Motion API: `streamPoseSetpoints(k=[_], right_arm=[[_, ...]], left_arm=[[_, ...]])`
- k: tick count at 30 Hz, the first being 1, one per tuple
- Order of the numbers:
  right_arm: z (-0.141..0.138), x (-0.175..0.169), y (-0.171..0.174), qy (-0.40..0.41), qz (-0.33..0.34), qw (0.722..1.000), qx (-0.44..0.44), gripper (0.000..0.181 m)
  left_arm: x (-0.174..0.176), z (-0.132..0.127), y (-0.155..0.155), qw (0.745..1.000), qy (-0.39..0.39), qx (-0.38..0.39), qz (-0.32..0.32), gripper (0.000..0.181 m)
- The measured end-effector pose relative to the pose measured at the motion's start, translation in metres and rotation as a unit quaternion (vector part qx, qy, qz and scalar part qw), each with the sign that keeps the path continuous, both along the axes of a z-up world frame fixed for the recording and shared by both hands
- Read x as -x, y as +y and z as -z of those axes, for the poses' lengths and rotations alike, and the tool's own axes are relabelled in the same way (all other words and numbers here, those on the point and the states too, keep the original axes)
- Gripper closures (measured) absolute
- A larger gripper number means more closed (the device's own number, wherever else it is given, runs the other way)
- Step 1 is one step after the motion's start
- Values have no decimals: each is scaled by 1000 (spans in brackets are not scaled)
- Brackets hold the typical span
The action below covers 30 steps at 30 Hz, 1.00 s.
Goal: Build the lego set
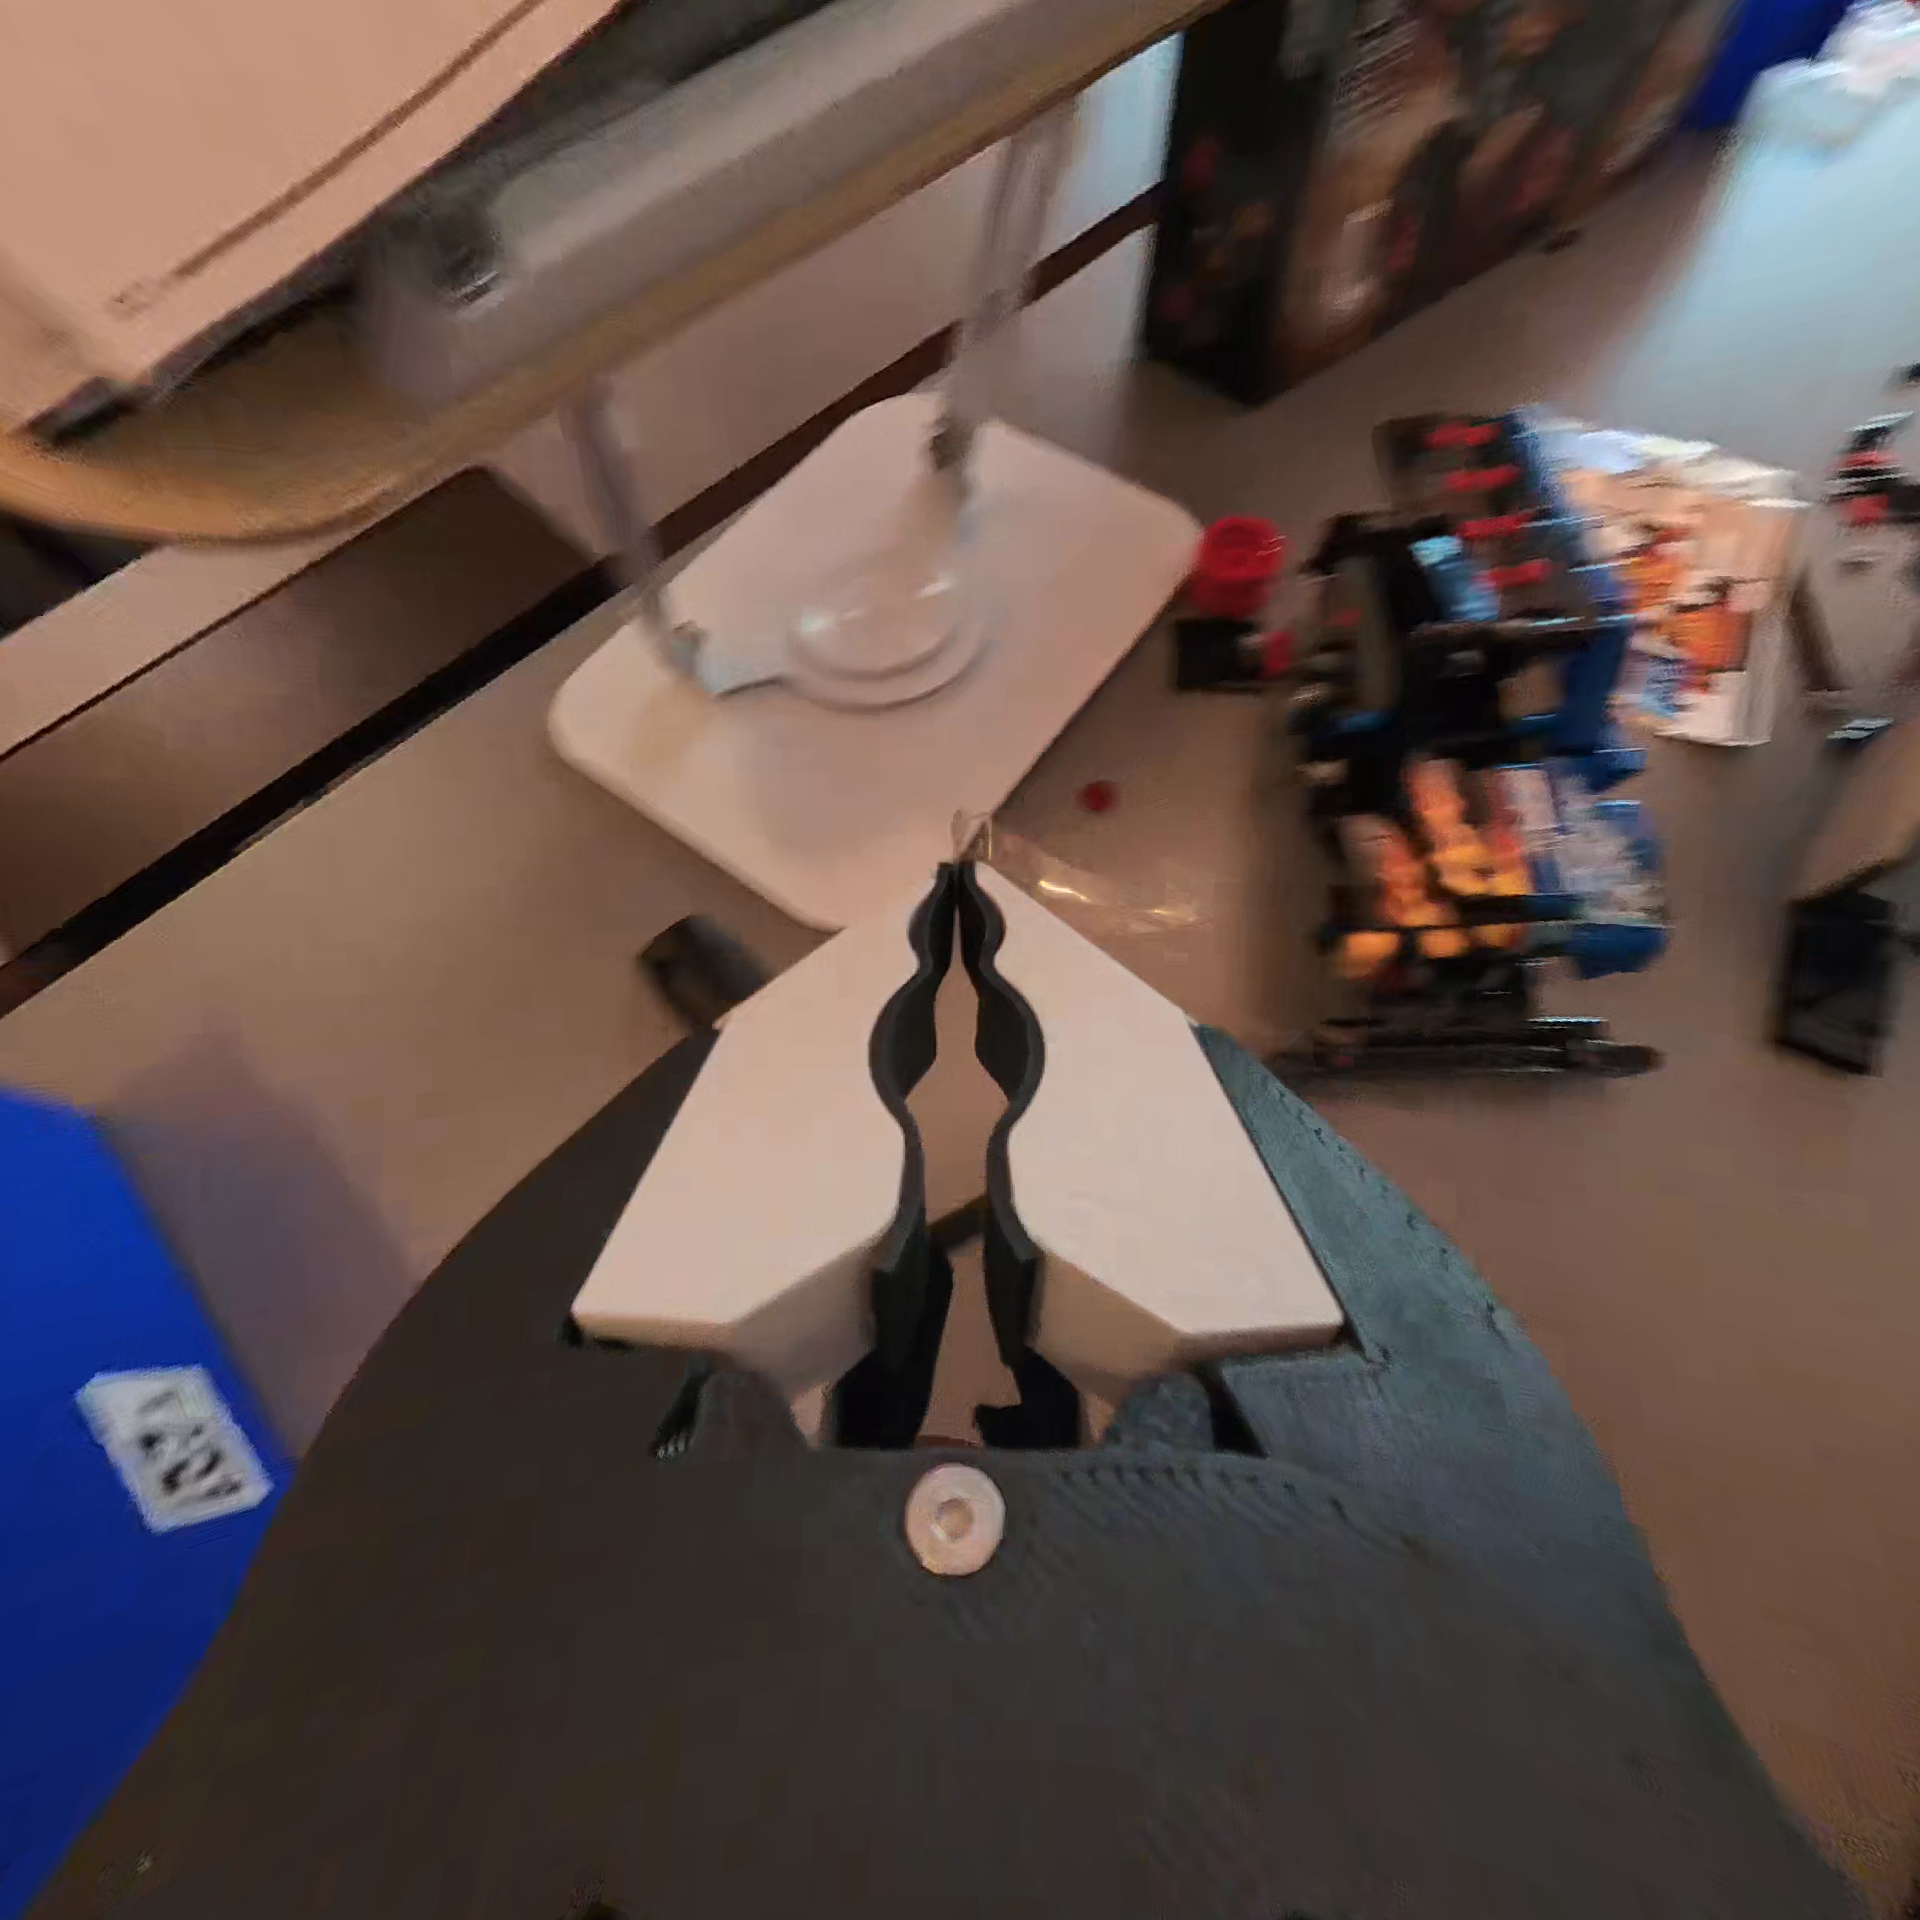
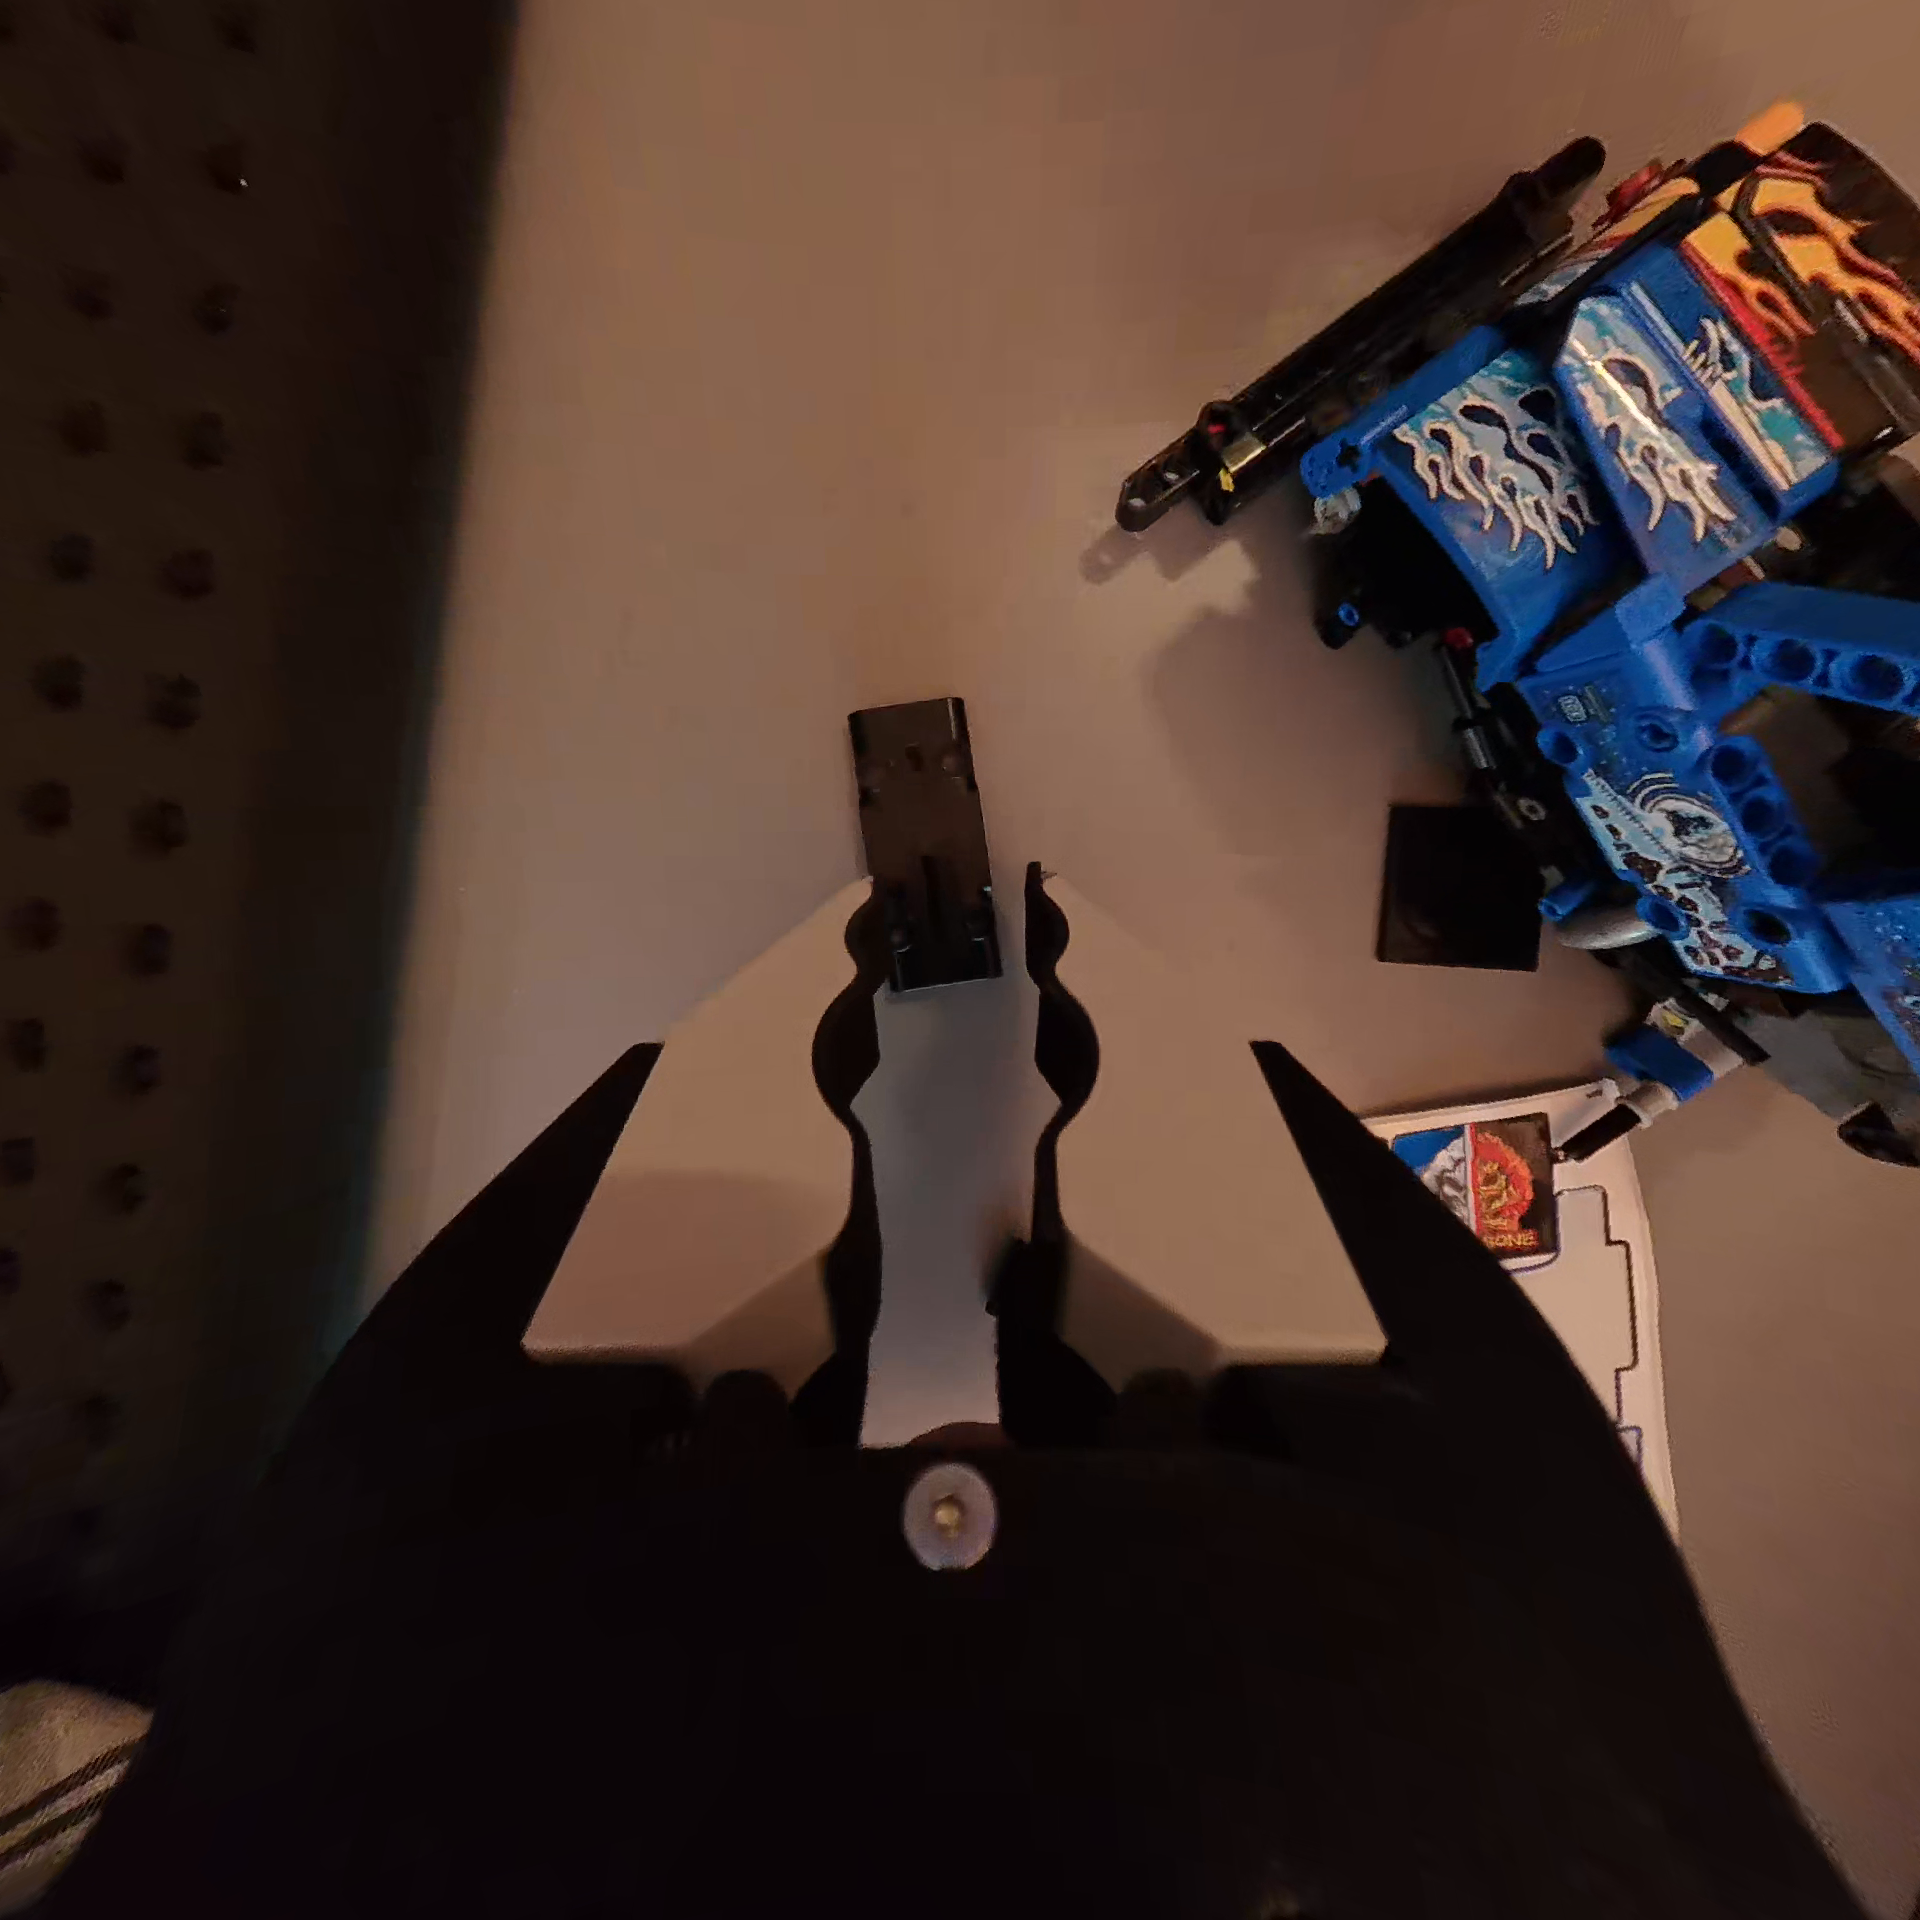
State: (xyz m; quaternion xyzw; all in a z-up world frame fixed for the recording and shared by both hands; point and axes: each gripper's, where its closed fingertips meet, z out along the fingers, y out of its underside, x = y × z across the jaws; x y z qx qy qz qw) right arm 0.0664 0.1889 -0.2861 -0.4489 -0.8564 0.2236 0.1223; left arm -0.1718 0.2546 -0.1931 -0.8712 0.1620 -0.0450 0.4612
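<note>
The partly built blue and black lego vehicle with flame stickers lies on the beige table at the right; it shows blurred in the left wrist view. My right gripper is open, low over the table, with the near end of a black lego panel lying between its fingertips. A gap shows beside the right finger. My left gripper is shut, pinching a corner of a clear plastic bag just left of the vehicle.
A black square tile and a sticker sheet lie near the vehicle. A red round part, a red stud, a white stand base, the dark set box and a small black part are on the table. A dark perforated surface borders the left. One gripper's finger ends stand about 25 cm off the other's.
</note>
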Motion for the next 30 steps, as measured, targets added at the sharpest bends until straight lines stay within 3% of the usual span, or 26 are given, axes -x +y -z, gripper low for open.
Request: streamPoseSetpoints(k=[3,7,10,16,18,24,27,30], right_arm=[[3,-1,0,-5,0,1000,6,158],[6,1,-1,-7,1,1000,16,158],[2,1,1,1,5,1000,15,157],[-22,-1,14,48,28,998,34,158],[-35,-4,27,73,50,996,34,158],[-88,-25,86,174,165,971,19,163],[-96,-49,104,174,217,961,-12,162],[-89,-72,101,155,235,959,-26,163]], left_arm=[[40,20,6,997,-2,17,-75,181],[64,44,7,989,47,55,-129,153],[46,41,13,992,63,43,-96,149],[-6,47,13,997,59,56,6,160],[-11,44,15,996,71,50,5,156],[-53,5,19,996,57,-24,64,152],[-80,-17,14,992,46,-59,106,154],[-108,-34,6,983,52,-84,155,156]])
